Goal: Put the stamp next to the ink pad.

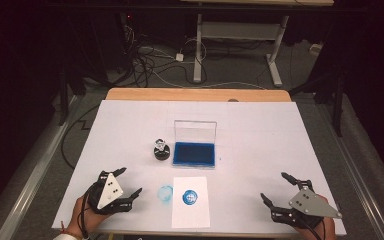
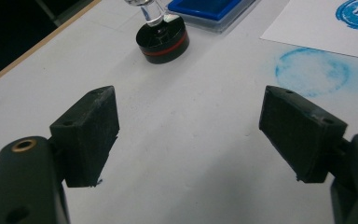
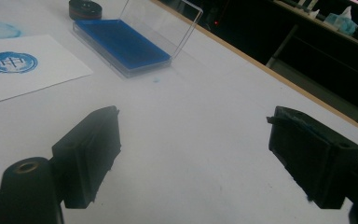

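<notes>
- Apparently the stamping itself is finished: the sheet of paper (image 1: 191, 201) near the table's near edge carries a round blue imprint (image 1: 190, 197), crisp and centred in its upper half.
- Just left of the sheet, a second, fainter blue ring (image 1: 165, 193) sits directly on the table cover (image 1: 260, 140), which looks like a stray mark.
- The stamp (image 1: 162, 150) stands upright near the middle of the table, black base down and clear handle up, just left of the ink pad (image 1: 194, 153) and apart from both grippers.
- The ink pad's clear lid (image 1: 195, 131) stands raised at its far side, so closing it is probably what is left.
- The left gripper (image 1: 126, 187) hovers near the near-left corner, jaws spread wide with nothing between them; in the left gripper view they point toward the stamp.
- The right gripper (image 1: 275, 189) hangs near the near-right corner, jaws likewise apart and empty, well away from the paper.
- My judgement: nearly done, only tidying remains.
</notes>
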`<state>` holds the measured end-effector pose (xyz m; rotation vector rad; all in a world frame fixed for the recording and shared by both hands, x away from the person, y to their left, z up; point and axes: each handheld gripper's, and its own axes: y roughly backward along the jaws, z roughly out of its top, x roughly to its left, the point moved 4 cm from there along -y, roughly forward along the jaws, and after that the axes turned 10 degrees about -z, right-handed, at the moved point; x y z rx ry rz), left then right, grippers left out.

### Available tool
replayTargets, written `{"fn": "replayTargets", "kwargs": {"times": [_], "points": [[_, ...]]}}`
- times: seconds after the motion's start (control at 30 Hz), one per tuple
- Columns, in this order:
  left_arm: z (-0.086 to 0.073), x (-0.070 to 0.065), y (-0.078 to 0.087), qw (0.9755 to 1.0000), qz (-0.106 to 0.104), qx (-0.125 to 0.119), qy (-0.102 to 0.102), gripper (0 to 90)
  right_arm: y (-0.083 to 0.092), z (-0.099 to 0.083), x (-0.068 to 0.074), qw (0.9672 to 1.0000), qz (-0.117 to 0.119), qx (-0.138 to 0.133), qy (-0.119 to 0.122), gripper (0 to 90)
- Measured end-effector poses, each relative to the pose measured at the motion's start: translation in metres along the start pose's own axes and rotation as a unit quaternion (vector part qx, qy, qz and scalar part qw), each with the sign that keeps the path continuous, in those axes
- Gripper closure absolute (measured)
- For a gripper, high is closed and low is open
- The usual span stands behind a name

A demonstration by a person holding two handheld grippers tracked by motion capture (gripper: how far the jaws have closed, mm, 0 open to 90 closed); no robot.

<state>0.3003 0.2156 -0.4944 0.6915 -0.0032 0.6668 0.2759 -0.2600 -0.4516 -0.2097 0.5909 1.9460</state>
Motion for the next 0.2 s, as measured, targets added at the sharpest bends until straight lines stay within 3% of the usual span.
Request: {"fn": "replayTargets", "kwargs": {"times": [0.2], "points": [[0.0007, 0.0012, -0.001, 1.0, 0.001, 0.0, 0.005, 19.2, -0.0009, -0.0007, -0.0007, 1.0, 0.001, 0.001, -0.001, 16.4]]}}
